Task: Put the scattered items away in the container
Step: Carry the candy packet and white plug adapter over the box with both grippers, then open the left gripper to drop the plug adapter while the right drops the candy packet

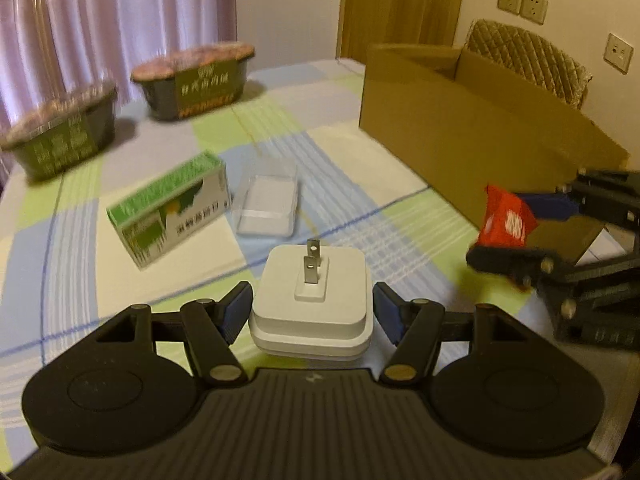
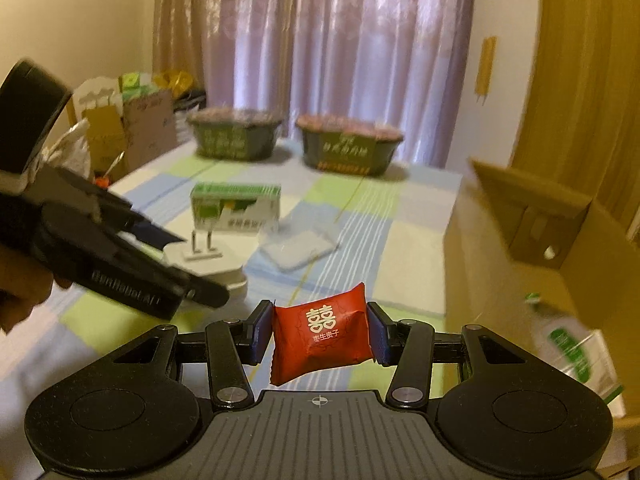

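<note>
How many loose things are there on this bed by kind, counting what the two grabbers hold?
Green food tubs: 2
Green-and-white carton: 1
Clear plastic case: 1
White plug adapter: 1
Red candy packet: 1
Total: 6

Checked cloth surface (image 1: pixel 352 152) carries two tubs (image 1: pixel 196 80), green carton (image 1: pixel 172 208), clear case (image 1: pixel 268 204), cardboard box (image 1: pixel 460 140), white plug (image 1: pixel 312 300)

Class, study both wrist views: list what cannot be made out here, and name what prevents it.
- Cardboard box contents: left wrist view, its near wall hides the inside.
- Two green tubs lettering: both views, blurred.
- Left claw contact with white plug: pads sit beside it, touching unclear.
- Green-white packet in the box: right wrist view, blurred.
- Red candy underside: right claw covers its sides.
</note>
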A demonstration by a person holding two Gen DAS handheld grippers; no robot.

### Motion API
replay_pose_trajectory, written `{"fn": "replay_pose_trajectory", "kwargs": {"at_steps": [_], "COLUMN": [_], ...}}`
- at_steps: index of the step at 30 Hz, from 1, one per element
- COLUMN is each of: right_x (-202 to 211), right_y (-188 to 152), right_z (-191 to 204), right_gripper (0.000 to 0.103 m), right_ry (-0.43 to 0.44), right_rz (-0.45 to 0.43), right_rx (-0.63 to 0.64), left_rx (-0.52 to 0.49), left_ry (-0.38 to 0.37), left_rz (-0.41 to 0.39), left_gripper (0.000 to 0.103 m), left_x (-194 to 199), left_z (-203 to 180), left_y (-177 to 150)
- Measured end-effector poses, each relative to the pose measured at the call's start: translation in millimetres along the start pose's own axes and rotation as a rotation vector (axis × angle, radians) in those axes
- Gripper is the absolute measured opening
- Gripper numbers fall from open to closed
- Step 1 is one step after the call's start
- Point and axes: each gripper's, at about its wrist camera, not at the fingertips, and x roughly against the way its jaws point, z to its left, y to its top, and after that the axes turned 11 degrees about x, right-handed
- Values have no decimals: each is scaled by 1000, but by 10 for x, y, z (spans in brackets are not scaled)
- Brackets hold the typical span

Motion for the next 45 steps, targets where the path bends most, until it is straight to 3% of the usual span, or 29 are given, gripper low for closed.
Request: {"fn": "replay_pose_trajectory", "kwargs": {"at_steps": [8, 16, 25, 29, 45], "right_x": [515, 794, 806, 851, 830], "right_y": [185, -109, -319, -389, -348], "right_z": [-641, -1389, -1590, -1632, -1526], "right_gripper": [52, 52, 52, 52, 52], "right_ry": [-173, -396, -401, -396, -351], "right_rz": [-85, -53, -10, -7, -22], "right_rx": [-54, -212, -254, -266, -262], "left_rx": [-48, -86, -117, -132, -66], "left_ry": [-62, -191, -269, -258, -132], "left_rz": [-86, -161, -130, -123, -140], "left_gripper": [61, 61, 61, 66, 68], "left_x": [266, 308, -13, -84, 43], "left_z": [-550, -1309, -1869, -1949, -1465], "left_y": [279, 647, 726, 685, 568]}}
